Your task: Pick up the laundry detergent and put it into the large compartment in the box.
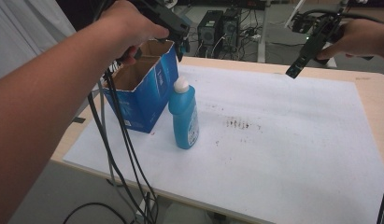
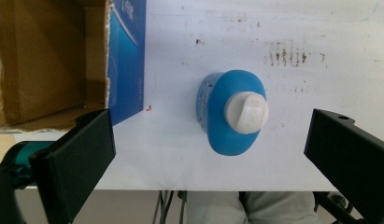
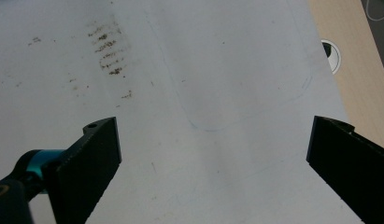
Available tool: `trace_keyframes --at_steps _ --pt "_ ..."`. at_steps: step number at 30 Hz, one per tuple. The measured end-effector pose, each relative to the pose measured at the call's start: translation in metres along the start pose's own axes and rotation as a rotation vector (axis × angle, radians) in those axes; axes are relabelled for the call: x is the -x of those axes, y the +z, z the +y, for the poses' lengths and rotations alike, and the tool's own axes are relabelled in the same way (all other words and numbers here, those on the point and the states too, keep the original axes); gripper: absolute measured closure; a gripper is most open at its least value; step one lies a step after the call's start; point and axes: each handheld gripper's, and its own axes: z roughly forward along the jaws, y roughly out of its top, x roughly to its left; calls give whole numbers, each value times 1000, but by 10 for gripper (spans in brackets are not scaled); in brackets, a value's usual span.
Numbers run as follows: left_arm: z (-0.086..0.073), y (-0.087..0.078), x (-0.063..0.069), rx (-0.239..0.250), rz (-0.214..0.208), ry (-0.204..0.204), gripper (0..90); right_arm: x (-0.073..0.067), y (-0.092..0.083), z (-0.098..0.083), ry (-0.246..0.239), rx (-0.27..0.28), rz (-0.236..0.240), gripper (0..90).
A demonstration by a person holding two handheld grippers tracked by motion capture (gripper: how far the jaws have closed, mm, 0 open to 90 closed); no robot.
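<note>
- A white paper sheet (image 1: 283, 140) covers most of the table (image 1: 374, 100), whose pale wood edge shows along the far and right sides.
- Dark smudges (image 1: 236, 123) mark the sheet near its middle.
- A round cable hole (image 3: 331, 56) sits in the bare wood.
- Beyond the far edge, black computer towers (image 1: 220, 25) stand on the floor among loose cables.
- A white curtain (image 1: 26, 32) hangs at the left.
</note>
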Motion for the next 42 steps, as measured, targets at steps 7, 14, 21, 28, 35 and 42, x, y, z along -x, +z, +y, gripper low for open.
trace_keyframes --at_steps 7,14,21,28,35,42 --pt "-2 9 11 -15 11 39 19 -1 -1 0 -7 5 -1 22" --pt "-4 17 14 -21 7 29 19 0 -2 -1 -15 11 -3 22" --pt "-7 30 22 -33 1 34 19 -2 -3 -1 -14 8 -1 22" --pt "-9 41 28 -51 4 57 19 -3 -3 -1 -4 6 0 21" --pt "-10 52 31 -64 6 76 19 -2 -2 -3 -10 16 4 21" --pt "-11 63 29 -71 -3 77 19 -4 0 -1 -18 13 7 22"
